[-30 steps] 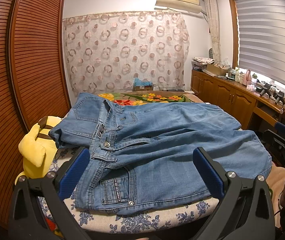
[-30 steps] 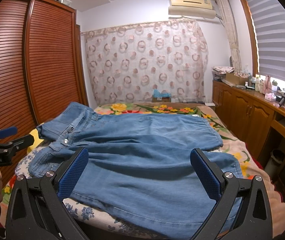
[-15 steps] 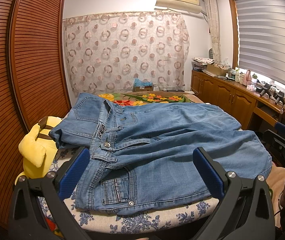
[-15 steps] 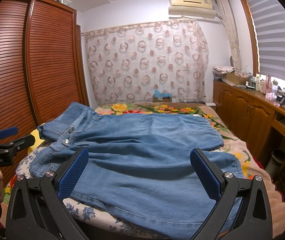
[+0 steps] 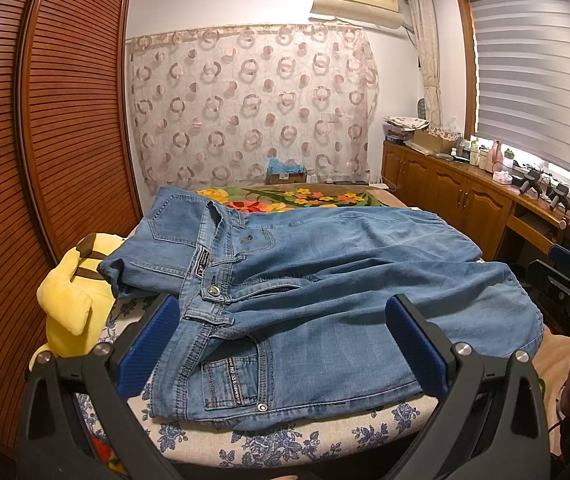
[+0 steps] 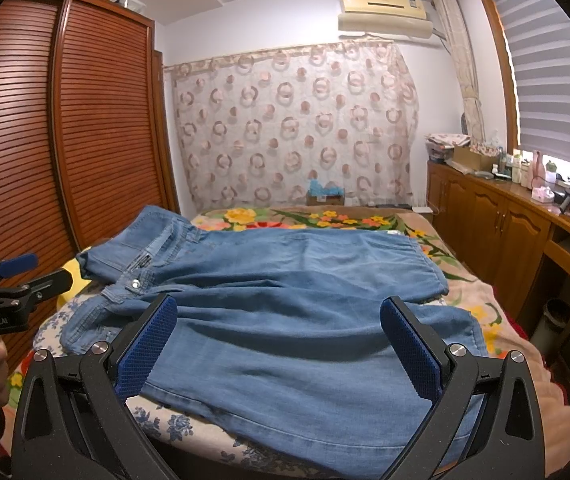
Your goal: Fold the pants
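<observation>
Above the bed point(image 5: 285, 436) the air is open, and both the left tool point(image 5: 285, 344) and the right tool point(image 6: 279, 346), jaws spread wide, hover short of its near edge with nothing between their pads. The pants point(image 5: 325, 288) lie flat across most of the mattress, so approach from above is unobstructed. Sideways room is tighter: the slatted wardrobe point(image 5: 45, 140) and a yellow plush toy point(image 5: 71, 300) crowd the left edge, while the wooden cabinets point(image 6: 501, 240) stand along the right, apparently leaving a narrow aisle.
</observation>
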